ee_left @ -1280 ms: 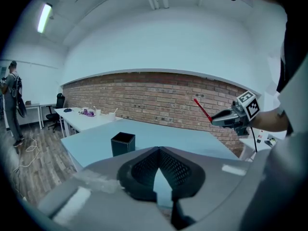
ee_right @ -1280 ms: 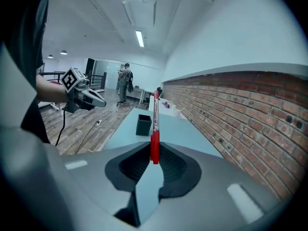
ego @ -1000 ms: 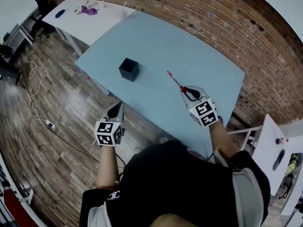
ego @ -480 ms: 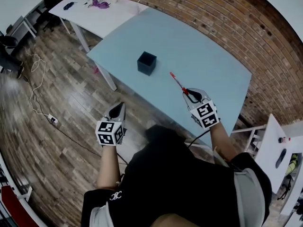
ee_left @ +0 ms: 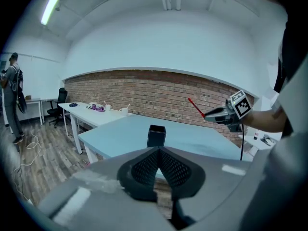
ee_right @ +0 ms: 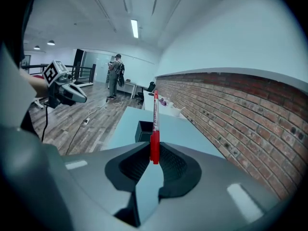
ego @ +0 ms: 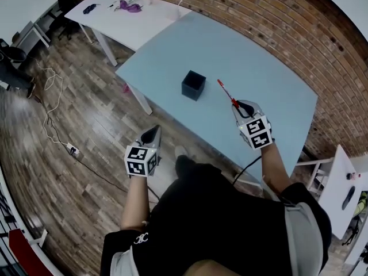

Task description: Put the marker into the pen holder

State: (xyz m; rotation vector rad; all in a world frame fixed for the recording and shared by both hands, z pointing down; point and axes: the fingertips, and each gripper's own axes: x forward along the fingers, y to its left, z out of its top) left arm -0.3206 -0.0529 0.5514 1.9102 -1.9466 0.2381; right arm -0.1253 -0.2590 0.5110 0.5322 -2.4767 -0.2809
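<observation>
Before me a pale blue counter (ego: 253,62) stands by a brick wall (ego: 276,19); a white counter (ego: 123,25) beyond carries something purple (ego: 130,6); a corded power strip (ego: 73,149) lies on the wood floor (ego: 86,108).

Left gripper (ego: 153,132): our jaws meet (nothing between).
Right gripper (ego: 239,106): our arm is outstretched, jaws pinching the marker (ego: 225,92).

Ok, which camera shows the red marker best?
The right gripper view: the red marker sits close up, clamped in the right gripper. The head view shows it small; the left gripper view, a distant red sliver.
</observation>
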